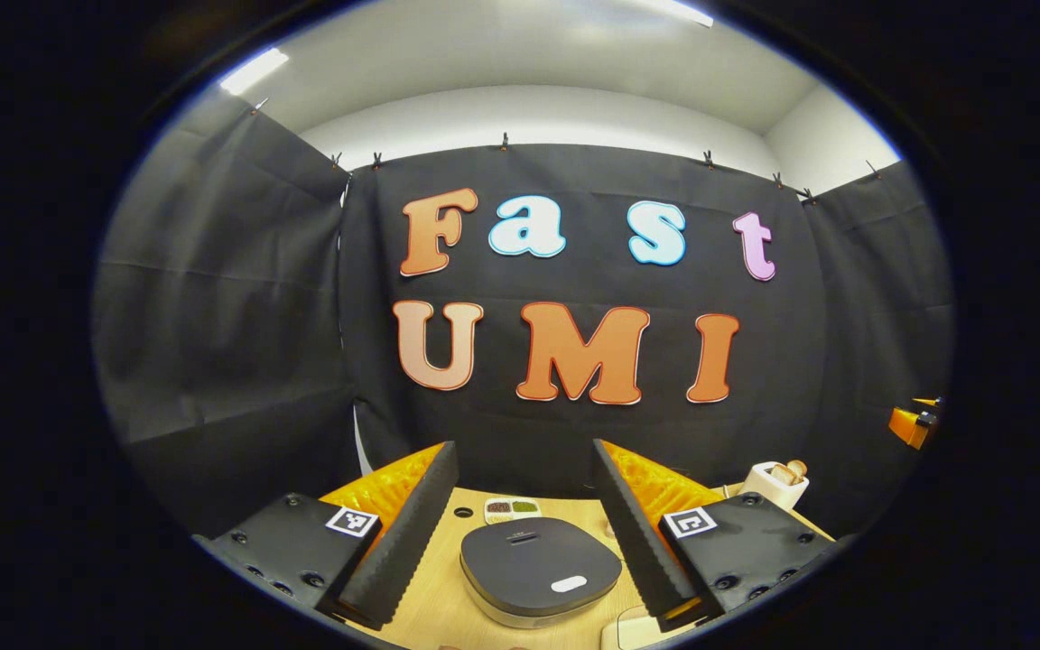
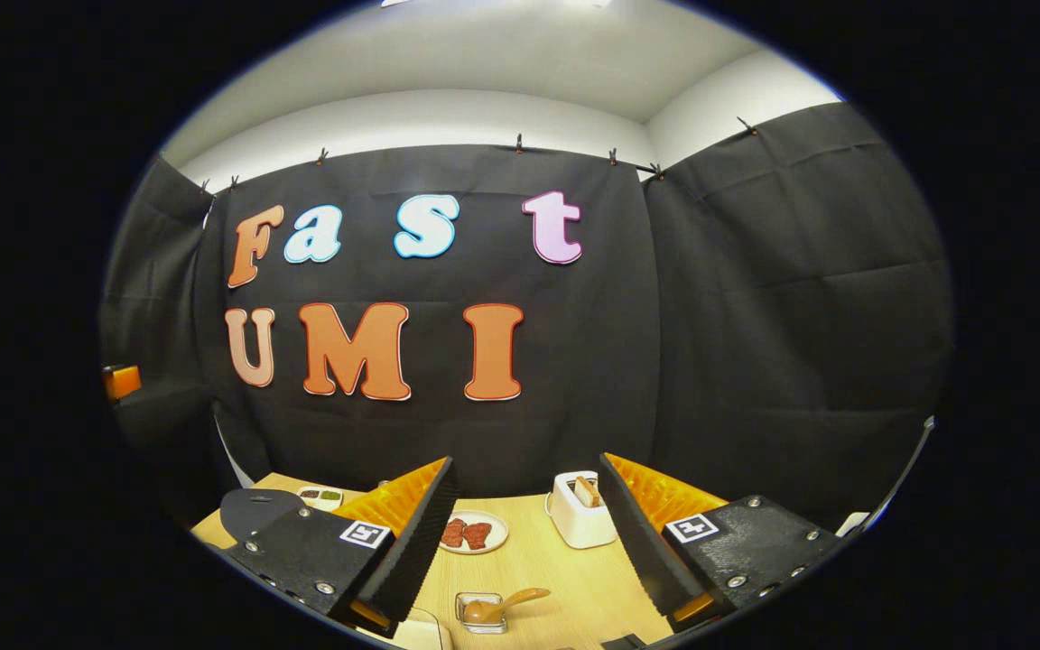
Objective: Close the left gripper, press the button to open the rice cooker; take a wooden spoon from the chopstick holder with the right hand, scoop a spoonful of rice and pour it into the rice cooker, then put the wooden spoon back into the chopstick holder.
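Your left gripper (image 1: 524, 533) hangs above the table (image 1: 448, 596) with its fingers spread wide apart, holding nothing. Straight ahead between them sits the rice cooker (image 1: 540, 571), its dark lid down and shut, a pale oval button (image 1: 569, 584) near the front edge of the lid. Just behind the cooker lies a small divided dish (image 1: 512, 510) with dark and green fillings in its compartments. Off to the right, near the booth wall, stands a white chopstick holder (image 1: 778, 486) with rounded wooden ends poking out of its top.

Your right gripper (image 2: 527, 533) is also open, fingers well apart and empty. In the right gripper view the white holder (image 2: 580, 519) stands between the fingers, a wooden piece upright inside it. To its left rests a round plate (image 2: 473, 532) carrying reddish-brown pieces. Nearer to you sits a small clear container (image 2: 481, 612) with brownish contents and a wooden spoon (image 2: 509, 600) resting in it, handle angled up to the right. The cooker's dark lid (image 2: 254, 510) and the divided dish (image 2: 320, 496) show at far left.
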Demonstrator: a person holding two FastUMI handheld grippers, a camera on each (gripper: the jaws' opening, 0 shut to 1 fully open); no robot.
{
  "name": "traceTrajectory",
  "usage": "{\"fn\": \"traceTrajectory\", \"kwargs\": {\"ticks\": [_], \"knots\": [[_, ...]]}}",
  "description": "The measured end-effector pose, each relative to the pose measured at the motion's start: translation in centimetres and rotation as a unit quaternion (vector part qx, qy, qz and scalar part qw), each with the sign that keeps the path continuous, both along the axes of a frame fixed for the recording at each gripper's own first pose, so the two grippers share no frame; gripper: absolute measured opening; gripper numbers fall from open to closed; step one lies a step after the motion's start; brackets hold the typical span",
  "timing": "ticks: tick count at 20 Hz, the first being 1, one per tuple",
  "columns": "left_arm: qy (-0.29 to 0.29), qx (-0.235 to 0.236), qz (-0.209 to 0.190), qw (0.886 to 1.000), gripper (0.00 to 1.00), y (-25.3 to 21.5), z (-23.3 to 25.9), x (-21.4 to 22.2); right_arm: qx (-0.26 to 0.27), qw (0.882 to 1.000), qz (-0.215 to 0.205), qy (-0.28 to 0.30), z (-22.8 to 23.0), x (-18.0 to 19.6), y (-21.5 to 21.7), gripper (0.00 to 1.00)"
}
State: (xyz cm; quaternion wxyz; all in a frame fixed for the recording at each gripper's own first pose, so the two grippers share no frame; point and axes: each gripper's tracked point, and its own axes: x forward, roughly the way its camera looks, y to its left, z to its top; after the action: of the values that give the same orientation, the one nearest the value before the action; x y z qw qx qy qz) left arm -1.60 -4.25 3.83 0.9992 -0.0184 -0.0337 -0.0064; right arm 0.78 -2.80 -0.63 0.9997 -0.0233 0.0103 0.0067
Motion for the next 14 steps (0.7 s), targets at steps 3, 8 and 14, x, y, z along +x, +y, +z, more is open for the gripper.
{"fn": "traceTrajectory", "kwargs": {"ticks": [3, 8, 14], "knots": [[0.009, 0.002, -0.004, 1.000, 0.99, -0.8, -0.4, -0.2, -0.005, 1.000, 0.002, 0.002, -0.3, 0.0, -0.4, 0.95], [0.015, 0.012, -0.009, 1.000, 0.99, -2.0, -0.6, -0.5, -0.003, 1.000, 0.006, 0.000, -0.4, -0.1, -1.1, 0.95], [0.018, 0.014, 0.006, 1.000, 0.37, -2.0, -0.9, -0.4, -0.009, 1.000, 0.005, 0.005, -0.9, 0.2, -1.8, 0.95]]}}
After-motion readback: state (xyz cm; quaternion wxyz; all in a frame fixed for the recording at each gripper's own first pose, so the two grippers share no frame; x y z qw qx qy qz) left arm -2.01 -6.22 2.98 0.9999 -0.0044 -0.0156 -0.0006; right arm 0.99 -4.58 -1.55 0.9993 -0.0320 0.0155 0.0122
